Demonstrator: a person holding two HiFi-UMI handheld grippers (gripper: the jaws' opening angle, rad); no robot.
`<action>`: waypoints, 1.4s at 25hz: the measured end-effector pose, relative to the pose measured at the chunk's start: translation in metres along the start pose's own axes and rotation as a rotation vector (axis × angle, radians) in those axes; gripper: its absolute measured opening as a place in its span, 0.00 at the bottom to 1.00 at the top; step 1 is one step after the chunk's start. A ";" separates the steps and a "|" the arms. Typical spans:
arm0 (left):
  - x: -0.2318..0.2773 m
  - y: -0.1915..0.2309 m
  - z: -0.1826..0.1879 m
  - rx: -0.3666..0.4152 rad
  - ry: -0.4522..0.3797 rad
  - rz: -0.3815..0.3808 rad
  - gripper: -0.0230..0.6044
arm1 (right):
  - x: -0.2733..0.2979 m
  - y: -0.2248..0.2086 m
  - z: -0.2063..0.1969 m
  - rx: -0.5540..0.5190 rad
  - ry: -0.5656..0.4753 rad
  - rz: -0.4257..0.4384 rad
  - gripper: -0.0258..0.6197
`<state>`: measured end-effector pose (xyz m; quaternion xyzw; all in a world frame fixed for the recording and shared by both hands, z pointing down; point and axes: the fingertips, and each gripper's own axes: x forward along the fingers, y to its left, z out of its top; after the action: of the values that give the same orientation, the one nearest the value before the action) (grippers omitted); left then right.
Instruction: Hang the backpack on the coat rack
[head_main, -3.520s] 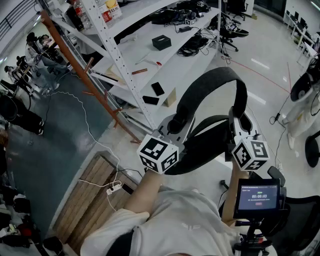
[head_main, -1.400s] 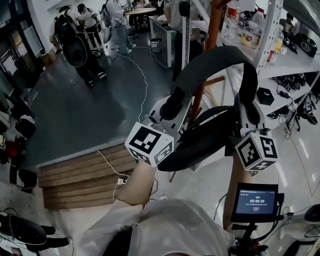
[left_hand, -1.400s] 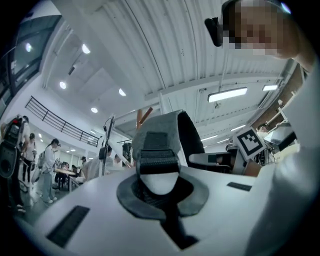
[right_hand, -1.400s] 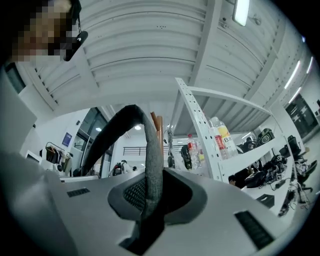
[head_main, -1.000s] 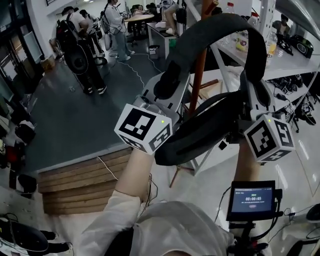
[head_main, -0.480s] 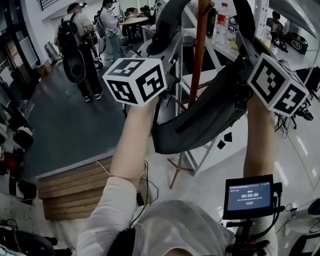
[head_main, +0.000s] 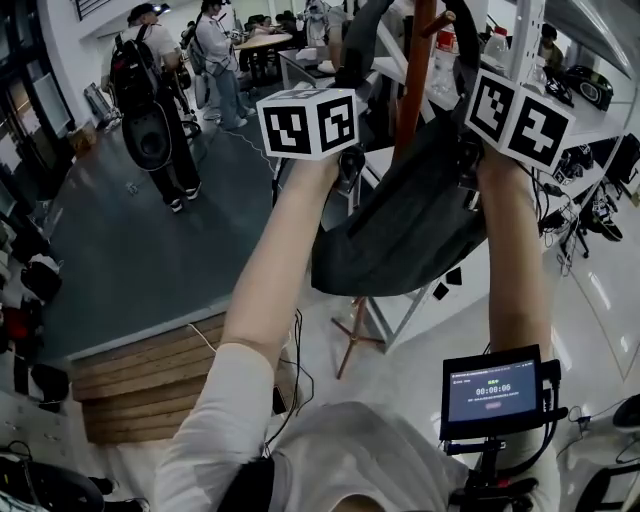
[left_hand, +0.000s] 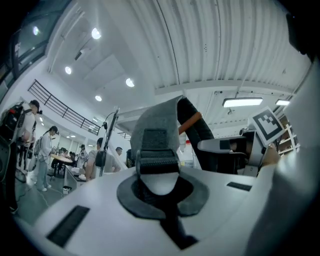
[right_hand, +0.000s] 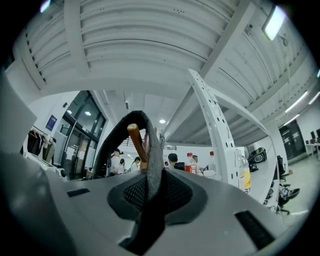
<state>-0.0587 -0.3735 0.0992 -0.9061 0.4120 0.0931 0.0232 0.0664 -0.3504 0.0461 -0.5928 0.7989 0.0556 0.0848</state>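
Both arms reach up and forward, holding the backpack (head_main: 400, 220) off the floor, right in front of the coat rack (head_main: 415, 80). The dark bag sags between the two forearms. The rack's orange-brown pole rises behind it, between the two marker cubes (head_main: 310, 120), and its splayed foot stands on the pale floor (head_main: 330, 400) below the bag.

The left claw (left_hand: 157, 182) is clamped shut on a grey padded strap (left_hand: 156, 135) of the backpack. The strap stands up out of the jaws with a band of black webbing across it. An orange peg (left_hand: 190, 122) of the rack shows just behind it.

The right claw (right_hand: 150, 200) is closed as well, pinching the strap edge-on so that it rises as a thin dark blade from between the jaws. From there it arches up and over to the left. A wooden peg shows inside that arch; whether the strap rests on it cannot be told.

White shelving (head_main: 520, 40) carrying bottles (right_hand: 191, 162) stands just beyond the rack on the right. Several people (head_main: 150, 100) stand well away at the far left of the dark floor area. A wooden platform (head_main: 150, 385) lies at its near edge. A small screen (head_main: 493, 388) sits low beside the right arm.
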 end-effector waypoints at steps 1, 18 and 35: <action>0.004 0.002 -0.009 -0.007 0.019 -0.001 0.05 | 0.005 -0.002 -0.008 -0.002 0.015 -0.009 0.14; 0.022 -0.016 -0.112 0.068 0.134 -0.047 0.05 | -0.006 0.006 -0.068 -0.077 -0.070 0.011 0.14; -0.082 -0.061 -0.086 0.303 -0.141 -0.105 0.14 | -0.023 0.008 -0.077 -0.073 -0.200 0.044 0.14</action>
<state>-0.0532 -0.2827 0.1966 -0.9038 0.3706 0.0917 0.1934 0.0598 -0.3407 0.1260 -0.5695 0.7967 0.1455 0.1410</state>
